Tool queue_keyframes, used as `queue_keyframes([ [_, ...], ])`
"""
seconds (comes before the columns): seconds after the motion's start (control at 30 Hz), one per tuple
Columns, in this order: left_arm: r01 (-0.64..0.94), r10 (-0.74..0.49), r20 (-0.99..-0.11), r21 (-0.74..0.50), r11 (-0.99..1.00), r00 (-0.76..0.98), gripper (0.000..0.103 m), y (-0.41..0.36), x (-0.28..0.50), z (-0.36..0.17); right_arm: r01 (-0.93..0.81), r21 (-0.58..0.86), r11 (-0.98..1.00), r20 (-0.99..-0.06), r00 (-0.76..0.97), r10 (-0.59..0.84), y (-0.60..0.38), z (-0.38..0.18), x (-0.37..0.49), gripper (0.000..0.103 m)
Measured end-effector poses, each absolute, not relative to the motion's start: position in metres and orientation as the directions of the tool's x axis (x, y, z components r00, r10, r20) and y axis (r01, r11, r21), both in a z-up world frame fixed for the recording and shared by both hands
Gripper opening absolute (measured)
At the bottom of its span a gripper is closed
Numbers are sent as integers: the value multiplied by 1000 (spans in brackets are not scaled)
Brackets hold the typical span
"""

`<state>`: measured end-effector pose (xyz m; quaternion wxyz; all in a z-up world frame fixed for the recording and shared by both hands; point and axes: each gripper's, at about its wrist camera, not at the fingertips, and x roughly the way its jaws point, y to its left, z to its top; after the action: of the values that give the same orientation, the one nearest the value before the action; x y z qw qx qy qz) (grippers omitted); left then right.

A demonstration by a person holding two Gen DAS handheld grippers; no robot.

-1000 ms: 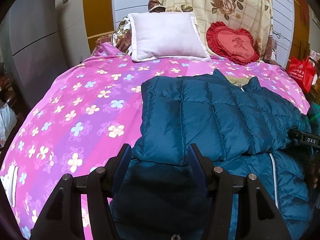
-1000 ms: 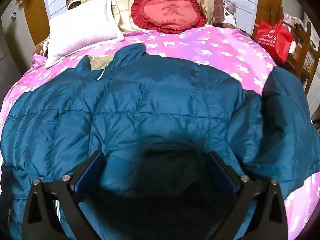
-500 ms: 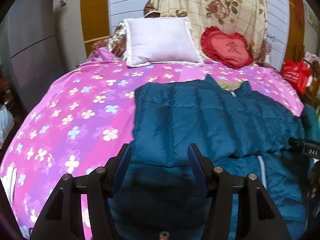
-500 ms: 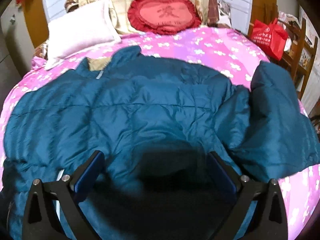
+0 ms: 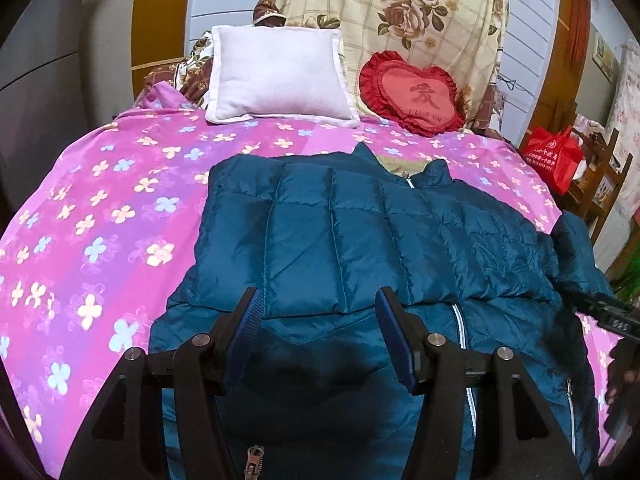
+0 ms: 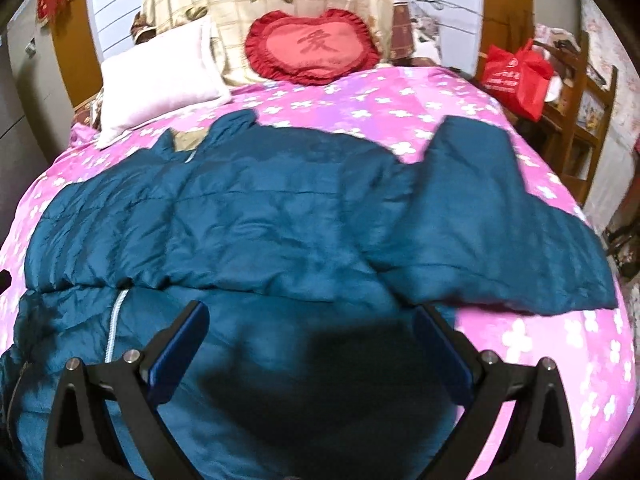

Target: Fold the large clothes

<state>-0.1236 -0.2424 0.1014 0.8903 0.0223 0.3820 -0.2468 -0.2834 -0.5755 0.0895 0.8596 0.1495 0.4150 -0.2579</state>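
Note:
A teal quilted jacket (image 5: 360, 240) lies spread on the pink flowered bedspread (image 5: 100, 220), collar toward the pillows. Its left sleeve is folded across the chest. The other sleeve (image 6: 500, 216) sticks out flat to the right, onto the bedspread. A silver zipper (image 5: 460, 332) runs down the front. My left gripper (image 5: 318, 300) hovers open over the jacket's lower front, just below the folded sleeve's edge, with nothing between its fingers. My right gripper (image 6: 311, 312) is wide open above the jacket's lower right part, near the root of the outstretched sleeve.
A white pillow (image 5: 280, 76) and a red heart cushion (image 5: 412, 96) lean against the floral headboard cover (image 5: 400, 20). A red bag (image 5: 554, 156) hangs on a wooden rack (image 6: 576, 120) right of the bed. Grey cabinets (image 5: 40, 100) stand on the left.
The right gripper has drawn back and to the right over the jacket, bringing the outstretched sleeve fully into view. The left gripper has tipped upward slightly. The jacket lies as before.

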Motion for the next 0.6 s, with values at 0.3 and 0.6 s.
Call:
queue_keyframes([
  [0.3, 481, -403, -687, -88, 872, 605, 36, -251, -131, 98, 638, 4, 770, -772, 492, -403, -616, 102, -321, 103],
  [0.6, 492, -408, -697, -91, 866, 590, 36, -257, -128, 93, 709, -18, 705, -761, 448, -470, -662, 100, -351, 103],
])
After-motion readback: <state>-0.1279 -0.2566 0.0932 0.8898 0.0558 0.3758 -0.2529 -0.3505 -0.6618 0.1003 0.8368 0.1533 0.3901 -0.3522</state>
